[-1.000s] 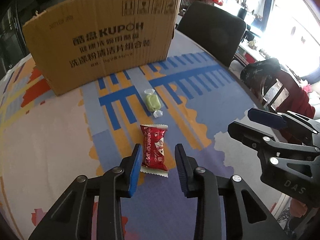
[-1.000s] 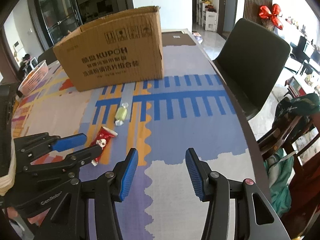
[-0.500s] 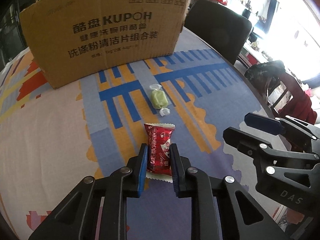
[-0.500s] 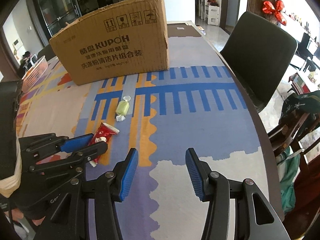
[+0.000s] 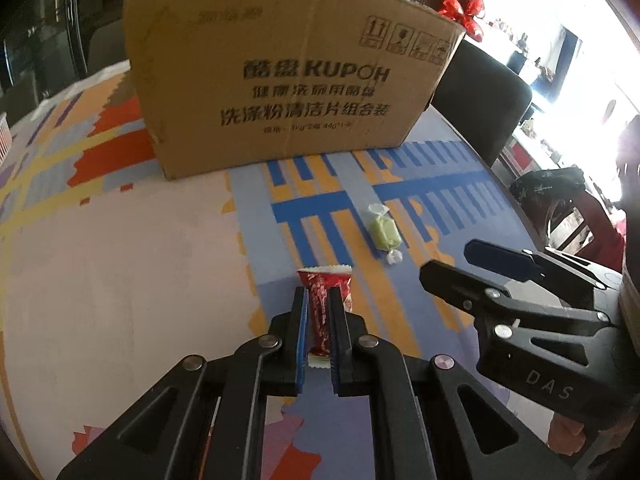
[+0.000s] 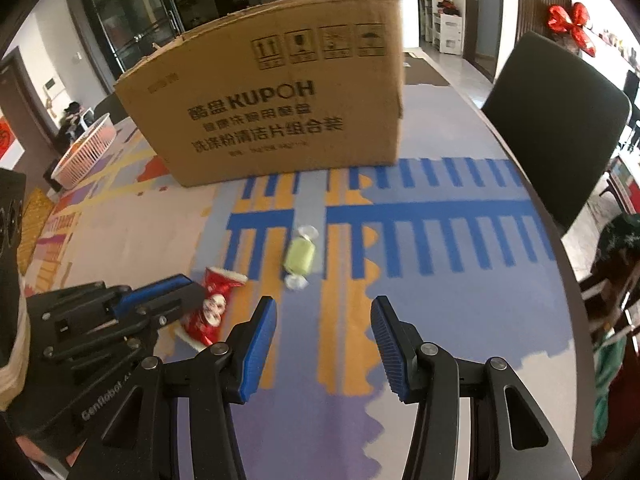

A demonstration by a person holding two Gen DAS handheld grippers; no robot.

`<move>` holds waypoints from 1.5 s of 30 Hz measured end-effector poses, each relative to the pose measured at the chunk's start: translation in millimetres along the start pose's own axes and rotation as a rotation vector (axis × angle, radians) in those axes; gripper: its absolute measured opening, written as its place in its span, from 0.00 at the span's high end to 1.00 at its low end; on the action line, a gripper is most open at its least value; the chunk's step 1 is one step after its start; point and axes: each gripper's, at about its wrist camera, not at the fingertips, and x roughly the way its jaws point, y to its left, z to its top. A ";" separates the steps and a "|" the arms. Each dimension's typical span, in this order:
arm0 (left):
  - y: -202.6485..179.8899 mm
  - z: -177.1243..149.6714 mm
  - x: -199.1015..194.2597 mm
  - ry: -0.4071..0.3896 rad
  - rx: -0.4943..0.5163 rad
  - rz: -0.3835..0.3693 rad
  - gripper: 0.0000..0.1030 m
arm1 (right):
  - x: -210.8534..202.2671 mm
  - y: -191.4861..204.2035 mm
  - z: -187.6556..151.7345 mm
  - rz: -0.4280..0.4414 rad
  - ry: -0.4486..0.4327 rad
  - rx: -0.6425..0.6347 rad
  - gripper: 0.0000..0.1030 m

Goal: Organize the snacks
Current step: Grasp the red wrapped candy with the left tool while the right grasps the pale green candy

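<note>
The red snack packet (image 5: pixel 320 312) sits squeezed between the blue pads of your left gripper (image 5: pixel 319 296); its jaws stand narrow, clamped on the wrapper's long sides, with the crimped top edge sticking out past the fingertips and the bottom edge showing between the fingers behind the pads. From the right wrist view the same red snack packet (image 6: pixel 212 306) looks tilted, its far end free beyond the left gripper (image 6: pixel 188 292). The green wrapped candy (image 5: pixel 385 232) lies on the patterned tablecloth (image 5: pixel 120 280) ahead of those jaws and a little to their right, apart from the packet. Your right gripper (image 6: pixel 324 320) holds nothing: its jaws stand partly open over bare cloth, and the green wrapped candy (image 6: pixel 299 257) lies just ahead of the gap, nearer the left finger. Further ahead of both jaws stands the cardboard box (image 5: pixel 288 92), printed side facing you, with a black chair (image 6: pixel 560 120) beyond the table's right edge.
</note>
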 end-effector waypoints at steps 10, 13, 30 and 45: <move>-10.5 -3.5 6.0 0.001 0.022 -0.035 0.78 | 2.4 2.0 -4.6 -0.028 0.014 -0.010 0.51; -10.1 -2.6 15.8 0.027 0.018 -0.034 0.78 | 3.7 -3.5 -6.8 -0.034 0.022 0.002 0.51; 9.9 7.5 7.3 -0.036 -0.024 0.052 0.79 | 20.5 7.5 8.8 -0.021 0.013 -0.027 0.52; 22.9 20.2 10.5 -0.064 -0.056 0.066 0.79 | 50.7 20.4 29.9 -0.039 0.030 -0.052 0.72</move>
